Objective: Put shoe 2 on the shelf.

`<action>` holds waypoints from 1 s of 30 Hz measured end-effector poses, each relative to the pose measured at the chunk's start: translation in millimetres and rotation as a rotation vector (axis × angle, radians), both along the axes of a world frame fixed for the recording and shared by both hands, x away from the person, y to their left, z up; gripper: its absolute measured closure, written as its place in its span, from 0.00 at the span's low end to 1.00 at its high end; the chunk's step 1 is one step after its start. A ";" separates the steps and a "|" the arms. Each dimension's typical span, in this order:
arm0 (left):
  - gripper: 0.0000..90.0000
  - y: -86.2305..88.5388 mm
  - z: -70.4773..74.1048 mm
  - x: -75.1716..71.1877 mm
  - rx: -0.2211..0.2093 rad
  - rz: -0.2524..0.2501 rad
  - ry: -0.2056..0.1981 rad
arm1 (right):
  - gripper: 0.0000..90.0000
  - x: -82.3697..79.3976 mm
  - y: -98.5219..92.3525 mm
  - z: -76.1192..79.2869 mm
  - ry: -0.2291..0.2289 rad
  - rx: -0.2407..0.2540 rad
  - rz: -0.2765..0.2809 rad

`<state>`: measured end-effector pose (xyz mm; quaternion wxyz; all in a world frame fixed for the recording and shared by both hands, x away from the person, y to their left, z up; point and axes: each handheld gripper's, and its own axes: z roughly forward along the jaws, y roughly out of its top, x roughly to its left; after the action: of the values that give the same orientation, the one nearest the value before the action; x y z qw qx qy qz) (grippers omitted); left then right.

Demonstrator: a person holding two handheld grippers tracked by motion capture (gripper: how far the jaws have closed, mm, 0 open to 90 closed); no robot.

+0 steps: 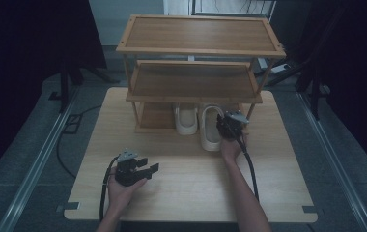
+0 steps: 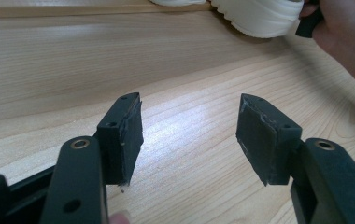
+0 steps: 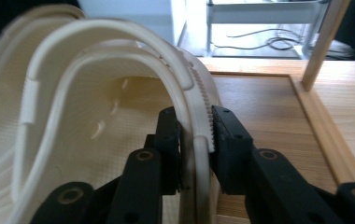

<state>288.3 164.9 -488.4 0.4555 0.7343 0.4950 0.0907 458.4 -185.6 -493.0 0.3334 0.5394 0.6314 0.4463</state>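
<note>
The right gripper (image 3: 196, 140) has its black fingers (image 3: 229, 140) clamped on the side wall of a cream-white rubber clog (image 3: 87, 116), one finger inside the shoe and one against its ribbed outer edge. The clog (image 1: 211, 128) is smooth and rounded, with small vent slots in its sole and a curved heel strap. It stands at the front edge of the bottom shelf of a three-tier wooden rack (image 1: 196, 50) near the tabletop's (image 1: 191, 193) far edge, heel towards the person. A second matching clog (image 1: 185, 121) sits just beside it, further under the rack. The left gripper (image 1: 150, 170) rests near the tabletop's near left corner, its flat, rubber-padded fingers (image 2: 124, 135) spread apart with nothing but pale grained wood between them.
</note>
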 end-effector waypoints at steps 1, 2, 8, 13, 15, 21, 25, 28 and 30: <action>0.46 0.4 0.3 0.0 -0.002 0.000 -0.002 | 0.77 0.0 -1.1 0.5 0.006 0.004 0.010; 0.46 0.6 0.3 0.0 -0.002 0.000 -0.002 | 0.71 -0.6 -2.2 2.1 0.012 -0.002 0.027; 0.46 -1.2 1.0 -0.7 -0.001 -0.004 -0.003 | 0.52 -17.6 -8.0 13.4 0.000 -0.014 0.052; 0.46 -3.6 -0.3 -0.7 0.008 -0.007 0.001 | 0.50 -38.4 -20.7 15.0 0.050 -0.005 0.108; 0.46 -4.1 -0.8 -0.6 0.008 -0.009 0.003 | 0.51 -46.5 -25.1 14.8 0.068 0.012 0.131; 0.46 -4.3 -0.7 -0.9 0.009 -0.004 0.003 | 0.64 -75.4 -40.4 16.4 0.089 0.031 0.198; 0.46 -4.1 -0.6 -1.1 0.009 -0.004 0.002 | 0.80 -96.6 -45.8 19.9 0.088 0.034 0.257; 0.46 -3.9 0.5 -1.7 0.006 -0.003 -0.001 | 0.91 -110.8 -48.5 22.0 0.098 0.029 0.306; 0.46 -3.8 1.0 -1.9 0.005 -0.003 -0.002 | 0.96 -119.1 -49.6 21.0 0.116 0.037 0.339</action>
<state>286.4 161.1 -487.4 0.4543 0.7362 0.4931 0.0920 339.3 -235.3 -472.0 0.2066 0.4561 0.7231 0.4758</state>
